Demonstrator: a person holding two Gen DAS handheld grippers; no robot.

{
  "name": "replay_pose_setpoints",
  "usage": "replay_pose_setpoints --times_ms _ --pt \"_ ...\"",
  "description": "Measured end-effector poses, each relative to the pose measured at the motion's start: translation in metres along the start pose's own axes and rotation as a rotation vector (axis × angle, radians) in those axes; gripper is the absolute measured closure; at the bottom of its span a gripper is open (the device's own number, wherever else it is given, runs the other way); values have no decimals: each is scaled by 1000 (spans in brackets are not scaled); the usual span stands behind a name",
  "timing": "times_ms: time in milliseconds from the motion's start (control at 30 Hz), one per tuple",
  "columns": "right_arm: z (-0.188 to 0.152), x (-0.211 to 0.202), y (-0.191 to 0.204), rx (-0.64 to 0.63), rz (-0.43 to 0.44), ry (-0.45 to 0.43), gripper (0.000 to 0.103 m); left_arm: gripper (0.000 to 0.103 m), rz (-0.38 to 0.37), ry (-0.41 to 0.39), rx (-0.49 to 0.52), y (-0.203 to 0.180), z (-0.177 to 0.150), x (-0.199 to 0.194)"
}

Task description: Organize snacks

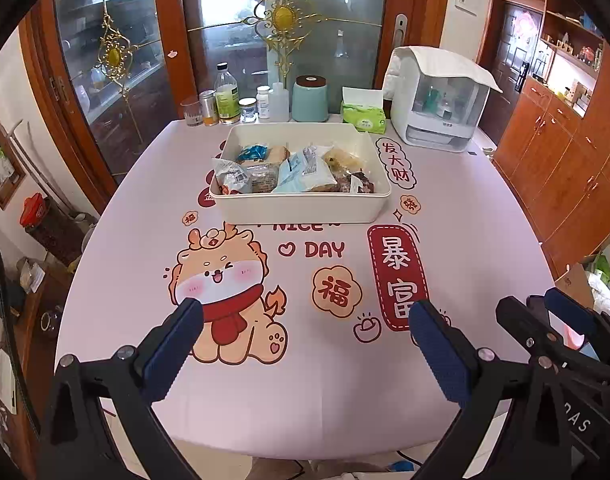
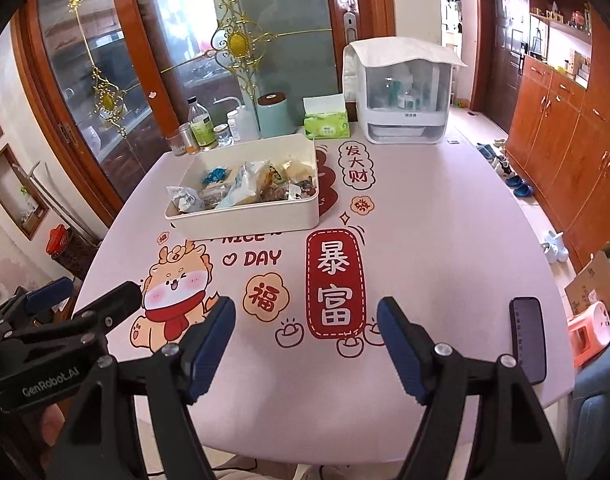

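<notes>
The left hand-held gripper point(image 1: 303, 320) hangs over the near edge of the counter point(image 1: 465, 248), fingers spread apart and holding nothing. The right hand-held gripper point(image 2: 307, 320) beside it is likewise spread and unloaded. Farther back on the counter, the wrapped snacks point(image 1: 301, 170) lie heaped inside a cream bin point(image 1: 305, 204). A dark phone point(image 2: 528, 338) lies near the right edge.

Phone point(image 2: 528, 340), tissue box point(image 1: 363, 119), teal canister point(image 1: 310, 98) on table point(image 1: 465, 240)

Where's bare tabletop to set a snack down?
Free: the wide stretch between the bin and both open grippers, left gripper, right gripper; also right of the bin. Crowded: back edge, bottles to tissue box. Phone near right.
</notes>
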State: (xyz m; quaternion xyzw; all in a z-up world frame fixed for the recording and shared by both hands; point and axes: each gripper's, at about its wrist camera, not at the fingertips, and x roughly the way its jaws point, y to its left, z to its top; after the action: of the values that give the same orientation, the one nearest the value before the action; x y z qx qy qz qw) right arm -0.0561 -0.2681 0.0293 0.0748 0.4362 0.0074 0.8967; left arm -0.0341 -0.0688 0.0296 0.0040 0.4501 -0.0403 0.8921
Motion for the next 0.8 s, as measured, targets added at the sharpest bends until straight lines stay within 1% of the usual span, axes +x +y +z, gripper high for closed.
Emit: replay_pose_setpoints --times_ms 533,700,800 --pt "4 -1 6 4 -26 -10 29 1 11 -23 19 0 3 -2" --pt "6 0 8 -11 -46 -14 29 1 30 -28 32 -1 5 -2" --pt "7 1 7 -15 -44 -10 29 1 53 -14 43 -3 5 0"
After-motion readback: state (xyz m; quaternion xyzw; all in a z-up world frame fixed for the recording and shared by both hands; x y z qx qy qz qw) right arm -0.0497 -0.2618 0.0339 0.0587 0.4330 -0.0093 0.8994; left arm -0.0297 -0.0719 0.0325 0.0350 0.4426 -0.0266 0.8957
